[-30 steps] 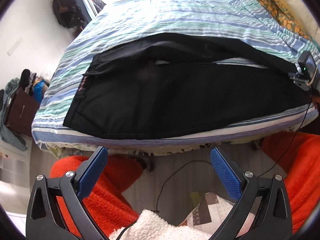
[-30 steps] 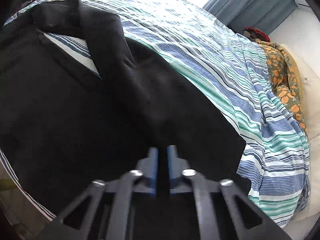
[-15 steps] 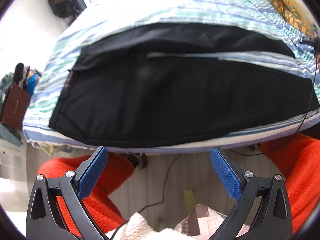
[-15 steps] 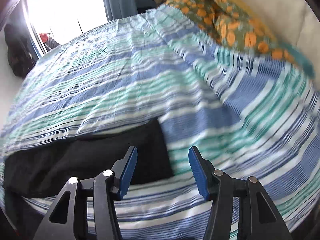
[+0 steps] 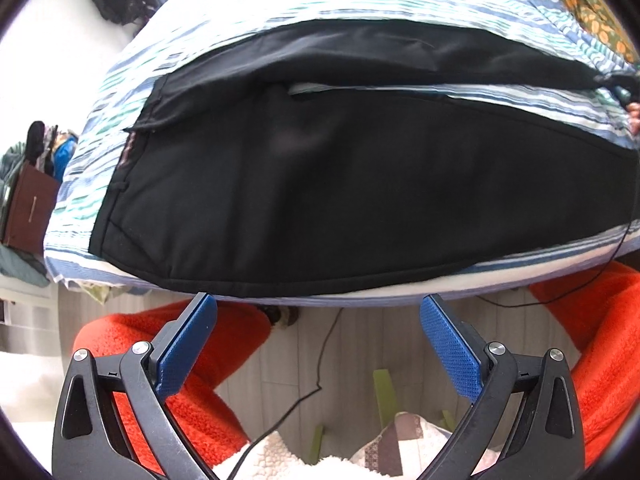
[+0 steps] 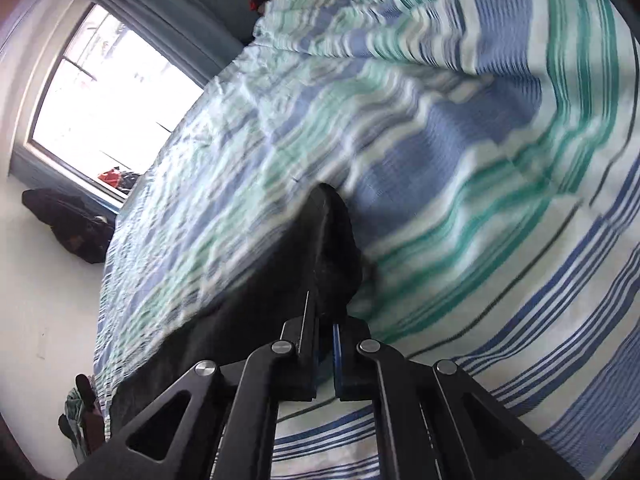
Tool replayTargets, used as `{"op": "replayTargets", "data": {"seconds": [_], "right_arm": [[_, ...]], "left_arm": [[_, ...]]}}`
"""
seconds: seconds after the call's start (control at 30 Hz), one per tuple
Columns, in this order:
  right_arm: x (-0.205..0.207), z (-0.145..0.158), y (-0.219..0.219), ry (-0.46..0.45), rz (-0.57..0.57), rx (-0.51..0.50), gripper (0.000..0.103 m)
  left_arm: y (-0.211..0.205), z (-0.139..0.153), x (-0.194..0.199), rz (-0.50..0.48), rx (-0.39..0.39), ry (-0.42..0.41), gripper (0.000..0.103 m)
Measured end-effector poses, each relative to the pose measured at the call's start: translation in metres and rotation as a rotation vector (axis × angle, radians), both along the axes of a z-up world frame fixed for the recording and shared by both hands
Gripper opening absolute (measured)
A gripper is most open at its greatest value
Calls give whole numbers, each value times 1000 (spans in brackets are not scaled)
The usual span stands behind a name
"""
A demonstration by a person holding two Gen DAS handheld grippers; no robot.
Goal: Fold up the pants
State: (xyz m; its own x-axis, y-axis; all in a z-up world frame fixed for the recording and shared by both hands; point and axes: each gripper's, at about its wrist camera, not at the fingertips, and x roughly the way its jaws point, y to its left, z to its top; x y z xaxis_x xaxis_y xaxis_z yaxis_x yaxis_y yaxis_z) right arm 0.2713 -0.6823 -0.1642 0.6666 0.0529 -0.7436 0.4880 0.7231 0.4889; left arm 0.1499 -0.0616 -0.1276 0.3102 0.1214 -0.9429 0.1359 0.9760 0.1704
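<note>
Black pants lie spread across the striped bed, waistband at the left, the two legs running right with a strip of sheet showing between them. My left gripper hangs open just off the bed's near edge, below the near leg's hem side, with nothing between its blue pads. In the right wrist view my right gripper is shut on the end of the far leg of the pants, which bunches up dark in front of the jaws.
The striped bedsheet covers the bed; an orange-patterned blanket lies at its far end. A person's orange trouser legs and a thin cable are on the floor side. A window and dark bags lie beyond.
My right gripper let go, swung along the bed, opened over the far leg's end and shut on it while rolling. My left gripper sank slightly toward the bed edge, staying open.
</note>
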Motion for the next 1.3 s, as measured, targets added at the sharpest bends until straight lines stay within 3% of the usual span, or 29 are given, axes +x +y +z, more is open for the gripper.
{"op": "replayTargets", "data": {"seconds": [0.07, 0.13, 0.2, 0.27, 0.33, 0.43, 0.5, 0.53, 0.57, 0.63, 0.73, 0.8, 0.9, 1.03, 1.1, 1.17, 1.23, 1.3], "right_arm": [[-2, 0, -6, 121, 16, -47, 6], [-6, -24, -9, 274, 20, -79, 7], [-9, -38, -4, 333, 15, -145, 16], [-12, -28, 11, 327, -23, -267, 41], [-23, -9, 33, 279, -50, -363, 51], [-45, 20, 73, 111, -15, -348, 58], [-63, 30, 106, 25, 23, -351, 64], [-73, 32, 121, -8, 39, -361, 67], [-84, 32, 135, -30, 50, -377, 71], [-104, 23, 159, -47, 53, -423, 72], [-142, 3, 182, -46, 29, -452, 72], [-152, -11, 189, 2, 43, -394, 72], [-150, -17, 206, -31, 180, -283, 72], [-148, -19, 243, -117, 386, -217, 72], [-144, -25, 263, -114, 494, -211, 72], [-140, -40, 275, -13, 537, -300, 72], [-142, -54, 267, 99, 475, -422, 69], [-148, -55, 249, 121, 403, -450, 69]], "left_arm": [[2, -4, 8, 5, -12, 7, 102], [2, -7, 23, -3, -51, 24, 102], [0, -6, 44, -28, -77, -4, 102], [-2, -2, 76, -53, -64, -70, 102], [2, 6, 115, -46, -65, -171, 102], [17, 3, 178, 18, -74, -311, 102], [28, -30, 211, 57, 19, -288, 102], [38, -60, 225, 89, 99, -222, 103], [49, -83, 231, 101, 100, -177, 103], [68, -91, 225, 102, -20, -218, 103], [67, -68, 213, 135, -26, -222, 102], [53, -51, 192, 113, -67, -241, 102], [16, -39, 146, -3, -177, -248, 102], [-64, -69, 94, -196, -359, -92, 102], [-108, -86, 75, -311, -335, -68, 102], [-140, -93, 57, -386, -229, -118, 103], [-143, -93, 52, -400, -205, -131, 103], [-122, -94, 60, -369, -203, -103, 103]]}}
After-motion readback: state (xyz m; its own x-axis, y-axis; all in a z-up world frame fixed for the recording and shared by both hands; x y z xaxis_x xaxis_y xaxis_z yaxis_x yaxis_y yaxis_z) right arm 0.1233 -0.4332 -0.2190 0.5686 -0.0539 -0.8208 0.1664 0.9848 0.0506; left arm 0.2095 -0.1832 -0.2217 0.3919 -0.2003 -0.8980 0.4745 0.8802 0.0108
